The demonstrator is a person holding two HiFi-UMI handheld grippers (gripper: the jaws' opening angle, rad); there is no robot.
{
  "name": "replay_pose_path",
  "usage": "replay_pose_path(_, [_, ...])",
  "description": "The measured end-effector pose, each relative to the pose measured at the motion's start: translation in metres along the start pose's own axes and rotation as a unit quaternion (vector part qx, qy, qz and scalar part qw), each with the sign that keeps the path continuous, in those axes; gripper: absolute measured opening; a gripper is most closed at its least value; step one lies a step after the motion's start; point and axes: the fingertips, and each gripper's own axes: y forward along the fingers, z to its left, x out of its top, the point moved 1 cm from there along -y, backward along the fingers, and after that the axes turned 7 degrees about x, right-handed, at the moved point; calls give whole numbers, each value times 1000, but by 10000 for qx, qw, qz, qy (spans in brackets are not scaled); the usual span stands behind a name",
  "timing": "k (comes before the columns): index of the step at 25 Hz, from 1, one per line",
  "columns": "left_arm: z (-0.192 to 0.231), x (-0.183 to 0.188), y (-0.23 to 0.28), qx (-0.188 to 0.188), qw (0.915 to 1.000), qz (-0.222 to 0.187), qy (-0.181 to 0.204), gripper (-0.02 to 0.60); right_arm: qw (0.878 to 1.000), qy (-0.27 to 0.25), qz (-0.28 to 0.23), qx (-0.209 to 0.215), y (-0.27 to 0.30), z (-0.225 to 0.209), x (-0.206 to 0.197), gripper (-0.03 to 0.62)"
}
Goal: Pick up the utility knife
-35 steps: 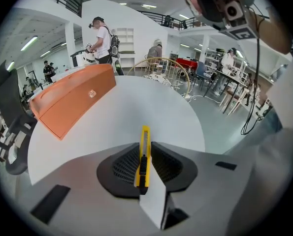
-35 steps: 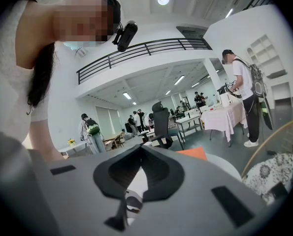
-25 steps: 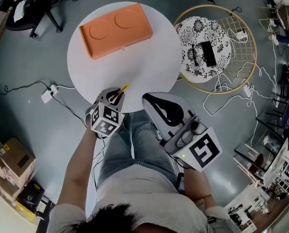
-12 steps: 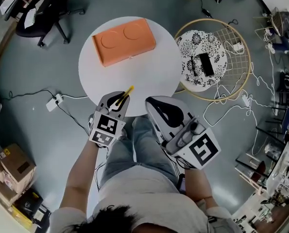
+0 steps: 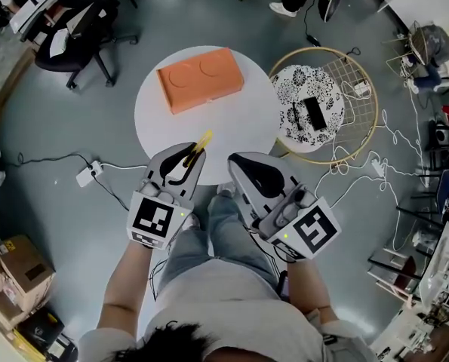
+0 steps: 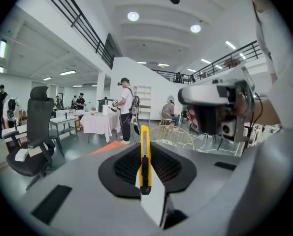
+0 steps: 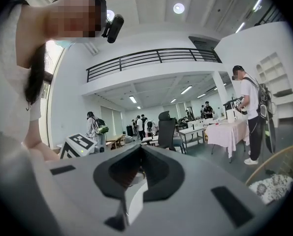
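The yellow utility knife (image 5: 202, 141) sticks out of my left gripper (image 5: 192, 151), which is shut on it and held up near the near edge of the round white table (image 5: 232, 119). In the left gripper view the knife (image 6: 145, 156) stands upright between the jaws, its black slider facing me, with my left gripper (image 6: 146, 183) clamped on its lower end. My right gripper (image 5: 241, 161) hovers beside it over the person's lap. In its own view my right gripper (image 7: 135, 183) has its jaws together and holds nothing.
An orange flat box (image 5: 200, 78) lies on the far side of the table. To the right stands a round wire frame (image 5: 360, 89) with a patterned cushion and a black phone (image 5: 313, 112). An office chair (image 5: 73, 29), a power strip (image 5: 87, 175) and cardboard boxes (image 5: 16, 266) are on the floor.
The table looks smaller and has drifted up and right in the head view, as if the view has pulled back. The knife stays in the left gripper; the right gripper is unchanged.
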Motion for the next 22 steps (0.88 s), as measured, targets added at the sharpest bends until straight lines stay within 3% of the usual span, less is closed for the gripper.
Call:
replay_pose_path(11, [-6,74,-81,64,9935,-1131,-120,63,9994,-317,-146,58,-2,47,20,8])
replay_pose_path(22, [-14,86,-127,-16,9891,-1469,-108,64,9986,-491,-188,-3,0,83,31,8])
